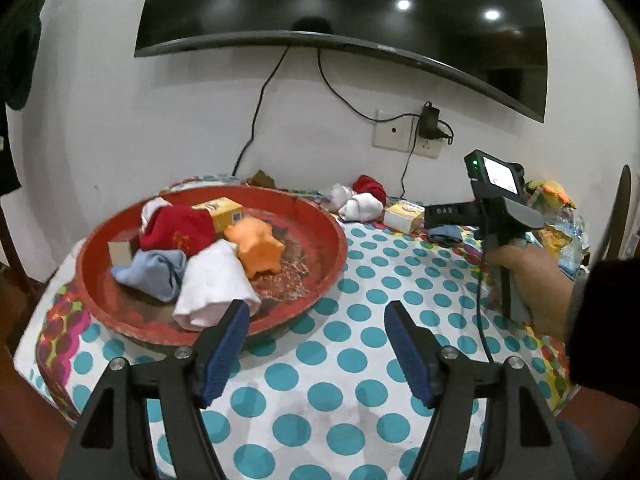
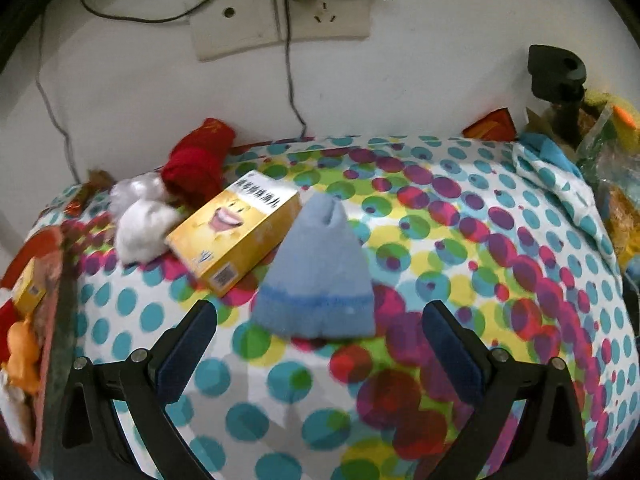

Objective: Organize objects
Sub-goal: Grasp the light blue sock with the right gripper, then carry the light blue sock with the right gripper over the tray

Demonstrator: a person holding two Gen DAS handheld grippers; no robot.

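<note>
While the left gripper waits, jaws apart, beside the red basin at centre left, the right gripper, jaws apart, lines up on the blue sock mid-frame, seemingly about to advance, close and carry it over.

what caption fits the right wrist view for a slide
Open right gripper poised over folded light-blue sock beside yellow cardboard box on dotted tablecloth.

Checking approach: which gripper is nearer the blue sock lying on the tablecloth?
Right. The right gripper is open just short of the blue sock; the left gripper sits back by the red basin.
</note>
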